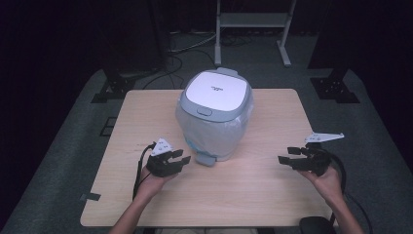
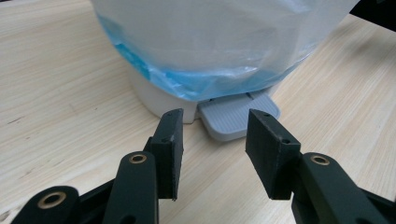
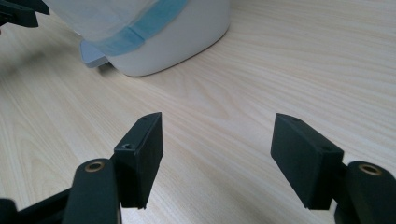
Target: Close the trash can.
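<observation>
The left gripper (image 2: 212, 140) has its jaws apart with nothing between them; the grey pedal (image 2: 238, 114) of the white bin (image 1: 214, 117) lies just beyond its fingertips, not touched. The right gripper (image 3: 217, 149) is also open and empty, well apart from the bin, over the wooden table (image 1: 272, 195).

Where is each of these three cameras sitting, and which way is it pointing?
High view: above the person's side, looking down on the table, pedal bin, both forearms.
Left gripper view: on the left hand-held gripper, facing the bin's pedal; open jaws.
Right gripper view: on the right hand-held gripper, facing tabletop; open jaws.
Shared: all show the bin.
</observation>
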Tool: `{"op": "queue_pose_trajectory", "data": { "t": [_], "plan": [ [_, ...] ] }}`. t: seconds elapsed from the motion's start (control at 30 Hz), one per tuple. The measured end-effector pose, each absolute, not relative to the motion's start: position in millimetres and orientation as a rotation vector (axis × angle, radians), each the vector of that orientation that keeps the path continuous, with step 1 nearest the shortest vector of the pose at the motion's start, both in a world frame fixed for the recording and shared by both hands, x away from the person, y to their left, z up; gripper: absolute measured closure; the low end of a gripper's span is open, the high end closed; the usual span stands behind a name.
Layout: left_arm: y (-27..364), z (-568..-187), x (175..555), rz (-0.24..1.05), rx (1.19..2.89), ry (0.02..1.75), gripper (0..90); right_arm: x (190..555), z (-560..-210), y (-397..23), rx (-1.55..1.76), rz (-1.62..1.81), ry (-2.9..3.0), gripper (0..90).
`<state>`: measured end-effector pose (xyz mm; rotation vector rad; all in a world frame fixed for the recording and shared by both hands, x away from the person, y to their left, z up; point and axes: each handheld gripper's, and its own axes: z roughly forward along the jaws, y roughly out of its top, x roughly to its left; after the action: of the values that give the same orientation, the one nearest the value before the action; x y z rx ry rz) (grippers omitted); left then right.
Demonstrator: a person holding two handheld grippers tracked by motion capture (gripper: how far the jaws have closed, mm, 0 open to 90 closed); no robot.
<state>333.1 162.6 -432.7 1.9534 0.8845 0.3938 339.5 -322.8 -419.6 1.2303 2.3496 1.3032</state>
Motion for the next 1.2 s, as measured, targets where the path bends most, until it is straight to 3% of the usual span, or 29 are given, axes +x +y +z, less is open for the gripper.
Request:
{"op": "queue_pose_trajectory", "data": {
  "t": [0.5, 1.2],
  "plan": [
    [186.2, -435.8, 330.9, 0.416, 1.918, 0.933, 45.5, 339.3, -419.0, -323.7, 1.234, 1.296, 2.355, 32.6],
    [220.7, -437.9, 322.1, 0.463, 1.891, 0.978, 39.3, 339.2, -419.5, -321.0, 1.224, 1.281, 2.37, 32.5]
  ]
}}
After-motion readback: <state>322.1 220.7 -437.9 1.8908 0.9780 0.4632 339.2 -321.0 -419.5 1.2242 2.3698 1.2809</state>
